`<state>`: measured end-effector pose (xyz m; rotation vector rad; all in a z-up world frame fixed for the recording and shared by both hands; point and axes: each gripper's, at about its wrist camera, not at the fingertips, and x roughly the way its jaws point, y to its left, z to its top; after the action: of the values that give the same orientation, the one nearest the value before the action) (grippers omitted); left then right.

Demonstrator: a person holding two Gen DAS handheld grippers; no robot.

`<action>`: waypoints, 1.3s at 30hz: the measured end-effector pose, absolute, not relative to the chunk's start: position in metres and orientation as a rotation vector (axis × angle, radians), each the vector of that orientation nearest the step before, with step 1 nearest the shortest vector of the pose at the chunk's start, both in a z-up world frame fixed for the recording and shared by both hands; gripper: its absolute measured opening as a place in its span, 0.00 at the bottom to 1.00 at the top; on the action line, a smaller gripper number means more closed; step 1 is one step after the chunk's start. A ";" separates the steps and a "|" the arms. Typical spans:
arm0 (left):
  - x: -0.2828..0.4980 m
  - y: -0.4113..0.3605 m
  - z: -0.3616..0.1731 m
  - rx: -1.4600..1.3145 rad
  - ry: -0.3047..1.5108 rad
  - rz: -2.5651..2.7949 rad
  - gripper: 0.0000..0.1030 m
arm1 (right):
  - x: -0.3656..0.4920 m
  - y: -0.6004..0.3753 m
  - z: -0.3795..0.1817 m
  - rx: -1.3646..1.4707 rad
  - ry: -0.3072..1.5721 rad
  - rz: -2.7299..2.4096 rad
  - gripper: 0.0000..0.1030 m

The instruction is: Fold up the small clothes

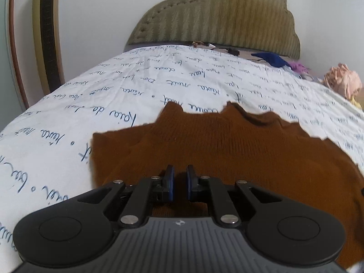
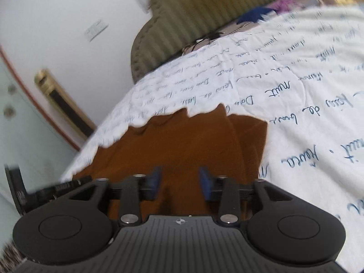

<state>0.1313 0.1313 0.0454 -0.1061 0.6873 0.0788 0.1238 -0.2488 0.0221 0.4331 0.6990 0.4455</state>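
Note:
A rust-brown knit garment (image 1: 227,150) lies flat on a white bedsheet with blue handwriting print (image 1: 113,95), its jagged far edge pointing toward the headboard. My left gripper (image 1: 180,177) sits low over the garment's near part, jaws almost together, with brown knit in the narrow gap between the blue pads. In the right wrist view the same garment (image 2: 182,141) spreads out ahead. My right gripper (image 2: 180,182) stands open above it. The fabric shows between its blue pads (image 2: 206,182), which do not press on it.
An olive quilted headboard (image 1: 216,18) closes the far end of the bed. Blue (image 1: 270,59), purple (image 1: 298,67) and pink (image 1: 343,82) clothes lie in a heap at the back right. A tall gold appliance (image 1: 45,34) stands by the wall on the left.

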 end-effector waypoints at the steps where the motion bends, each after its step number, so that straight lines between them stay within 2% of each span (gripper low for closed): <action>1: 0.129 0.131 0.044 -0.097 0.689 0.085 0.10 | 0.123 -0.245 0.019 0.375 0.726 0.408 0.41; 2: 0.126 0.131 0.045 -0.100 0.691 0.092 0.10 | 0.122 -0.243 0.013 0.337 0.738 0.381 0.36; 3: 0.123 0.132 0.045 -0.104 0.694 0.091 0.10 | 0.120 -0.245 0.011 0.343 0.723 0.383 0.36; 5: 0.116 0.135 0.050 -0.111 0.696 0.097 0.10 | 0.117 -0.249 0.021 0.398 0.717 0.365 0.41; 10: 0.102 0.152 0.064 -0.128 0.700 0.095 0.11 | 0.087 -0.216 0.058 0.299 0.640 0.470 0.42; 12: 0.097 0.174 0.074 -0.183 0.693 0.068 0.11 | 0.074 -0.196 0.064 0.312 0.670 0.557 0.48; 16: 0.100 0.227 0.092 -0.242 0.699 0.117 0.11 | 0.049 -0.146 0.064 0.385 0.775 0.771 0.48; 18: 0.104 0.251 0.098 -0.261 0.712 0.111 0.17 | 0.038 -0.118 0.058 0.422 0.826 0.850 0.49; 20: 0.108 0.265 0.099 -0.254 0.720 0.129 0.38 | 0.036 -0.092 0.046 0.483 0.902 0.914 0.49; 22: 0.114 0.271 0.098 -0.234 0.717 0.128 0.47 | 0.029 -0.067 0.031 0.542 0.979 0.941 0.49; 26: 0.140 0.271 0.091 -0.233 0.770 0.056 0.48 | 0.007 -0.044 0.003 0.683 1.047 0.873 0.47; 34: 0.209 0.267 0.065 -0.291 0.872 -0.019 0.48 | -0.001 -0.062 -0.010 0.990 0.948 0.729 0.49; 36: 0.217 0.264 0.063 -0.271 0.881 -0.020 0.51 | -0.001 -0.064 -0.012 1.021 0.931 0.716 0.49; 38: 0.224 0.265 0.061 -0.294 0.895 -0.047 0.63 | -0.001 -0.064 -0.014 1.038 0.924 0.723 0.49; 39: 0.227 0.266 0.061 -0.324 0.906 -0.063 0.66 | -0.002 -0.065 -0.014 1.044 0.921 0.724 0.48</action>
<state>0.2269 0.2660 0.0611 -0.3240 0.9058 -0.0635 -0.0017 -0.0649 -0.0141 1.0441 0.9208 0.7243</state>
